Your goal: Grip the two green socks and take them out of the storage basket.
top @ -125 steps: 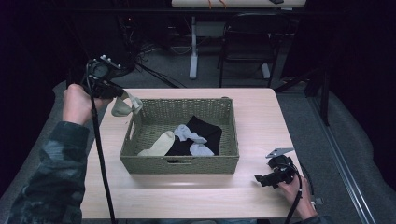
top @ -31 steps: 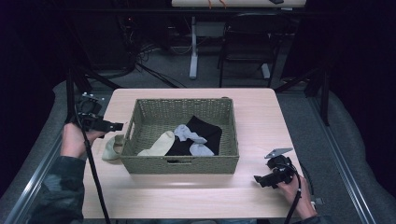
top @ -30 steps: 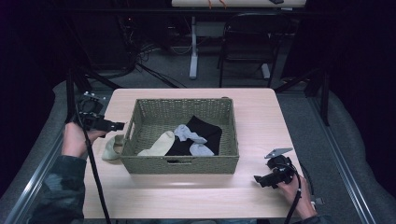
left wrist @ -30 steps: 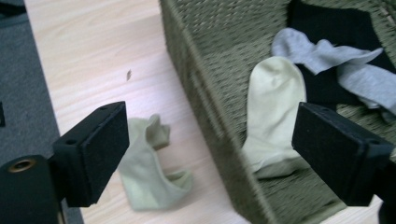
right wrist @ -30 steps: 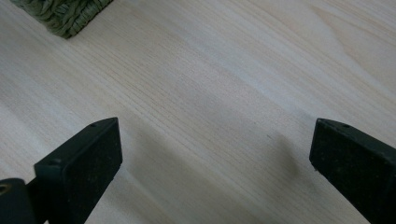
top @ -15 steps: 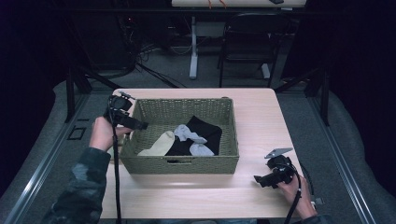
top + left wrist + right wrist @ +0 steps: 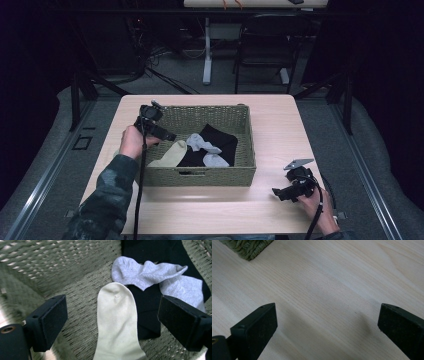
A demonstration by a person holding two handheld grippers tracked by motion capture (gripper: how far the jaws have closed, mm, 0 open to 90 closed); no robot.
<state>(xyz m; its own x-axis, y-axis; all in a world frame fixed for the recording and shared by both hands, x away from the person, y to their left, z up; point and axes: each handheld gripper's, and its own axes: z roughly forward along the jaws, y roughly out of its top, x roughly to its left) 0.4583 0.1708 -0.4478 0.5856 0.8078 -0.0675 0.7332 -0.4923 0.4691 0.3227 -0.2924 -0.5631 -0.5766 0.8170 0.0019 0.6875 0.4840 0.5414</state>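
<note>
The cream sock (image 7: 116, 322) lies flat on the woven floor of the basket (image 7: 200, 176), toward the basket's left wall, its rounded toe pointing at the middle. Just beyond the toe a grey sock (image 7: 147, 273) sprawls crumpled, and both overlap a black garment (image 7: 147, 312) spread under them toward the basket's right side.

By its look the cream sock is light, limp and thin — it should drape and fold the instant it is lifted, with nothing stiff to push against. It is not fragile and its knit should not be slippery. A pinch across the toe end or along one long edge seems best, deep enough to gather a fold of fabric; a shallow nip on flat cloth may miss or catch the black layer beneath.

The left gripper (image 7: 112, 320) hangs inside the basket over the sock, its fingers (image 7: 48, 321) spread wide to either side of it and touching nothing. The basket sits toward the bench's (image 7: 280, 210) left half. The right gripper (image 7: 295, 186) rests low near the bench's front right corner, well apart from the basket — its fingers (image 7: 254, 328) are also spread wide over bare wood.
</note>
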